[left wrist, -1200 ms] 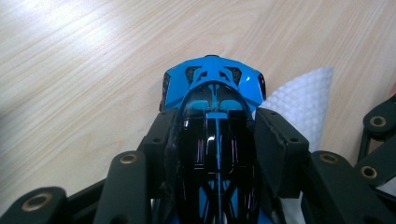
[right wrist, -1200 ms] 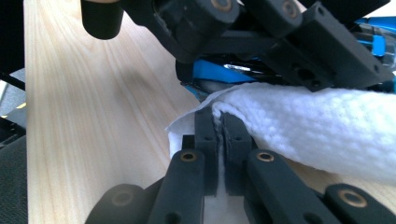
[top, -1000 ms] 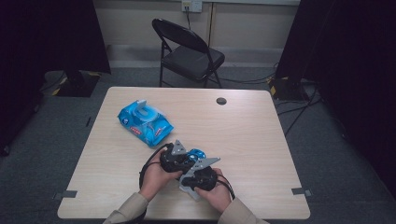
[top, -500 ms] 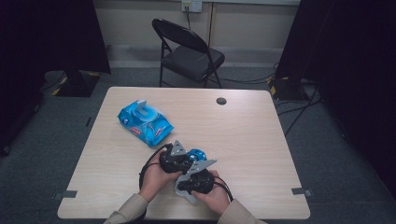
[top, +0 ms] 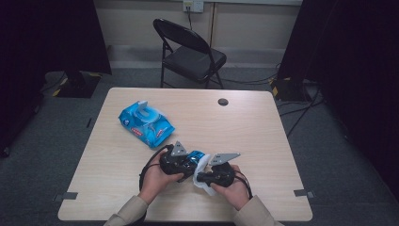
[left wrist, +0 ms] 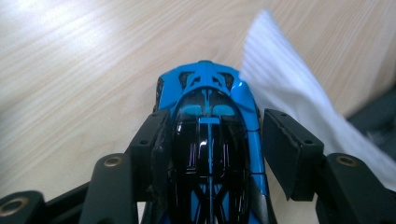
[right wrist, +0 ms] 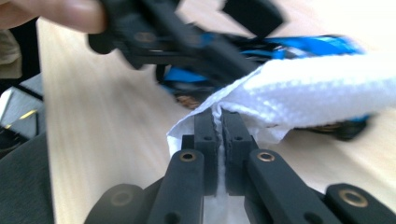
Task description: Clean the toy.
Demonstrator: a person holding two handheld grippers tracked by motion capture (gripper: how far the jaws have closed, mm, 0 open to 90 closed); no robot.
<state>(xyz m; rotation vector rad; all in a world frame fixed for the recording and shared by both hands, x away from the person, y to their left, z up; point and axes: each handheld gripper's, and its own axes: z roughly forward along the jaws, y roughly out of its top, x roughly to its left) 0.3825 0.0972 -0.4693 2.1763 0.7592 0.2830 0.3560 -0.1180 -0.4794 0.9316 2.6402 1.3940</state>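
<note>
Two grippers worked close together near the front edge of the table (top: 263, 141) in the high view. The left gripper (top: 175, 162) sat in the person's left hand (top: 155, 176), and the right gripper (top: 214, 175) in the right hand (top: 235, 190). A blue toy car (top: 194, 156) lay between them, with a white wipe (top: 205, 172) touching it on the right gripper's side. A blue pack of wipes (top: 145, 122) lay well apart, toward the table's far left. A black folding chair (top: 188, 49) stood on the floor beyond the table, and a small dark round spot (top: 223, 101) marked the table near its far edge.

From the left gripper view, the left gripper (left wrist: 215, 140) straddled the toy car (left wrist: 210, 130). One of its fingers (left wrist: 152, 144) pressed the car's side; the other sat just beside the opposite side, and contact there could not be confirmed. The car rested on the table (left wrist: 70, 70). The wipe (left wrist: 289, 88) lay beside the car's nose.

From the right gripper view, the right gripper (right wrist: 218, 126) had its fingers (right wrist: 205, 128) closed on the wipe (right wrist: 308, 93), pinching a fold of it. The wipe draped across the car (right wrist: 308, 44), which looked blurred. The left gripper (right wrist: 177, 37) appeared beyond, also blurred, against the car.
</note>
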